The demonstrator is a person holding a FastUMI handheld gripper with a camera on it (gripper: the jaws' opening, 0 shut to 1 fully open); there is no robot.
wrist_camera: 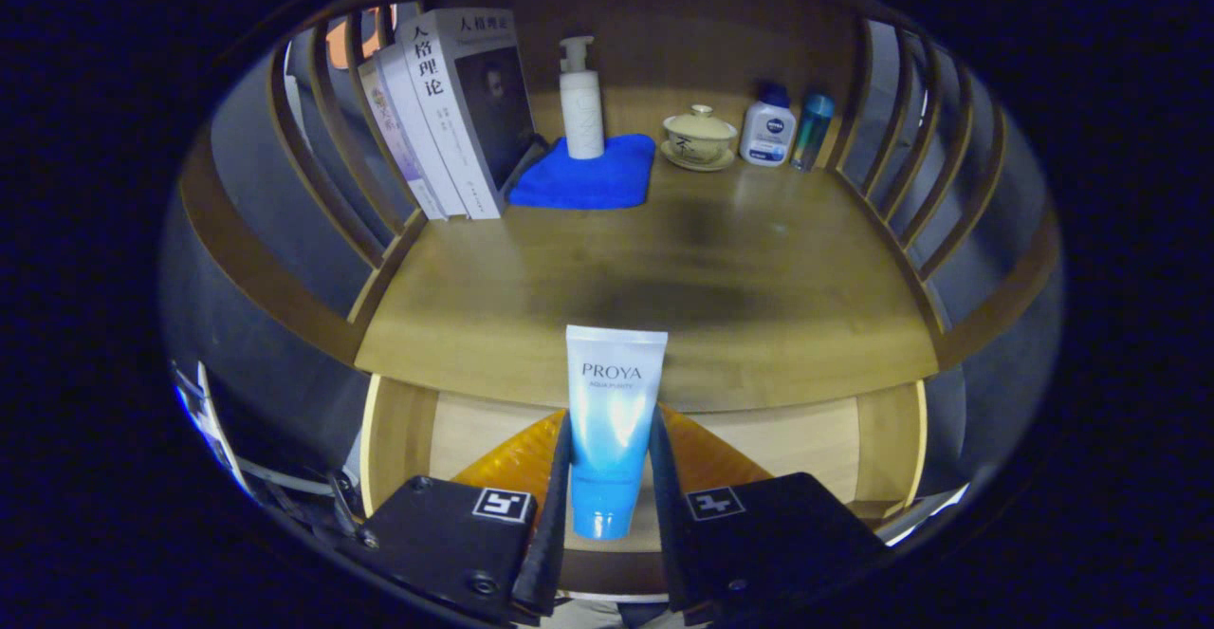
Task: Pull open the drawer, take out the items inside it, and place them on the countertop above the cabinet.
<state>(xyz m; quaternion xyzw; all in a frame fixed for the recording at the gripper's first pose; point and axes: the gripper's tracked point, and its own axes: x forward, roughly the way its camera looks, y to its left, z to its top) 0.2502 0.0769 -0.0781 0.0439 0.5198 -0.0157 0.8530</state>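
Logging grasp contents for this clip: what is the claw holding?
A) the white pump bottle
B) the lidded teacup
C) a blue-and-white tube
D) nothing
C: the claw is shut on the blue-and-white tube, with a finger pressing each side, above the open drawer.

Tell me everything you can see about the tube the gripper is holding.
The tube is soft-looking plastic, white at its flat crimped end fading to blue at the cap. It stands upright, cap down, clamped between both fingers of the gripper, raised over the open drawer at the countertop's front edge.
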